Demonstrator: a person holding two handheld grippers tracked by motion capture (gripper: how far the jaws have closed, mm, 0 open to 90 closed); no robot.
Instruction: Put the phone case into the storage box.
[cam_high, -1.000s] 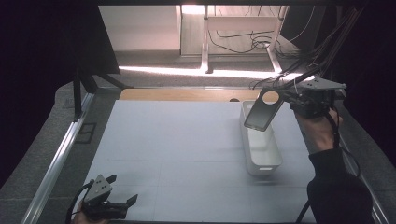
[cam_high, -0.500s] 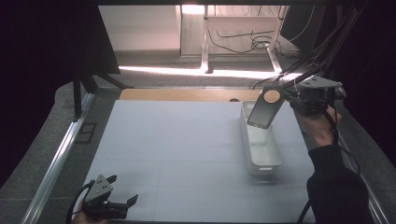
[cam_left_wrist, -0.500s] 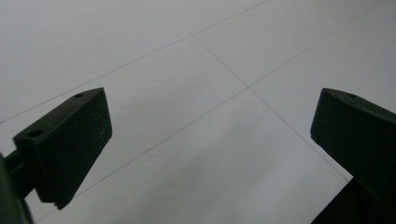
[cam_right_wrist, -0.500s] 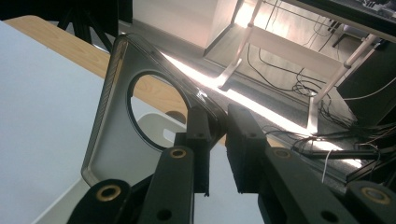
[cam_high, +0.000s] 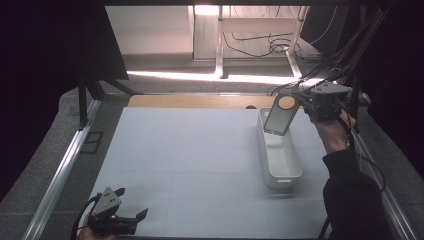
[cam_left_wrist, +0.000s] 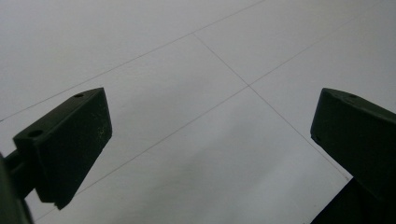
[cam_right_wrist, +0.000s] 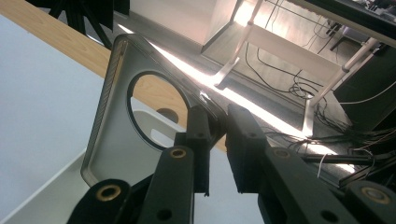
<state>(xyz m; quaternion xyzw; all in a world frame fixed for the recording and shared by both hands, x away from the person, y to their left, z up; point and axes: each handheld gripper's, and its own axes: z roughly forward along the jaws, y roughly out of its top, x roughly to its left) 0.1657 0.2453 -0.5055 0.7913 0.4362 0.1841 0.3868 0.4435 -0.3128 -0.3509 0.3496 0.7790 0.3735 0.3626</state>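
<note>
One phone case (cam_high: 280, 116) hangs clenched in your right gripper (cam_high: 306, 103) over the far end of the white bin (cam_high: 285, 176). Lowering and releasing it remain. Your left gripper (cam_high: 131, 215) waits released and empty at the worktop's (cam_high: 190, 155) near left.

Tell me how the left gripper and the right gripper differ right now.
The right gripper is shut on a clear phone case, pinching its edge; the left gripper is open with nothing between its fingers. The right gripper is raised above the far end of the white bin, while the left gripper sits low at the mat's near edge. Both have black fingers and are hand-held.
</note>
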